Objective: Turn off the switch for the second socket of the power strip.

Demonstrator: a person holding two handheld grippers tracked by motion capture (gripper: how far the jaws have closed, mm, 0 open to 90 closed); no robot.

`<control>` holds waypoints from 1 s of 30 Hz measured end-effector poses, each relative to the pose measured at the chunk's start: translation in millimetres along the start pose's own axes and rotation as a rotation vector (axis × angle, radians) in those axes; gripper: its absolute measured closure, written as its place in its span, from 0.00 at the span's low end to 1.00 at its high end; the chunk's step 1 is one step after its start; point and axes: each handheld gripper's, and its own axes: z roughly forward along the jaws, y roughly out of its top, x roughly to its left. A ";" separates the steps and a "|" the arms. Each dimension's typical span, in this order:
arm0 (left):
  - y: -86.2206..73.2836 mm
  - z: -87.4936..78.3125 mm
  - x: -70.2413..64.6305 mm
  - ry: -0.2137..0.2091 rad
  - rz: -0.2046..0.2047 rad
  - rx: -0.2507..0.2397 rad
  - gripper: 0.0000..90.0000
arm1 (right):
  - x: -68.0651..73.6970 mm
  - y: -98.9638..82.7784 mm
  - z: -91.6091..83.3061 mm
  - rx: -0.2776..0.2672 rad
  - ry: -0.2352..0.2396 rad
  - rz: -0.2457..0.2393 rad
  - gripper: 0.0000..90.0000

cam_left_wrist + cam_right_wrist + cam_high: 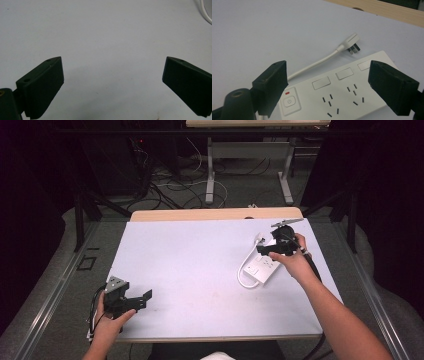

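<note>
Power strip (344, 92), white and rigid, lies at three o'clock on the tabletop (200, 265) beneath the wide-open right tool (272, 249), likely light but slick, best pinched across its short sides, while the left tool (112, 82) gapes idle at seven o'clock.

I see a white power strip (263, 266) lying flat on the white table surface, right of centre in the high view, its long side running diagonally from lower left toward upper right. In the right gripper view its face is up: a power button (289, 101) with a small red mark above it at the lower left, then socket slots and blank rectangular covers. Its white cord (245, 267) loops past the strip's left side, and the plug (351, 44) lies on the table above it.
</note>
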 end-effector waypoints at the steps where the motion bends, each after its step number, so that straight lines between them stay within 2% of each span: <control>1: 0.0 -0.1 0.1 0.000 0.001 0.000 0.04 | 1.4 -1.3 -1.6 -0.001 -0.001 0.004 0.17; 13: 0.0 -0.5 -0.2 0.002 0.002 0.000 0.04 | 10.6 -19.9 -23.0 -0.061 0.022 -0.001 0.16; 23: -0.1 -1.2 -0.2 0.004 0.003 -0.001 0.04 | 21.1 -33.5 -37.9 -0.102 0.039 -0.009 0.07; 30: -0.3 -2.1 0.2 0.006 -0.002 -0.003 0.04 | 30.5 -52.1 -46.2 -0.140 0.055 -0.024 0.01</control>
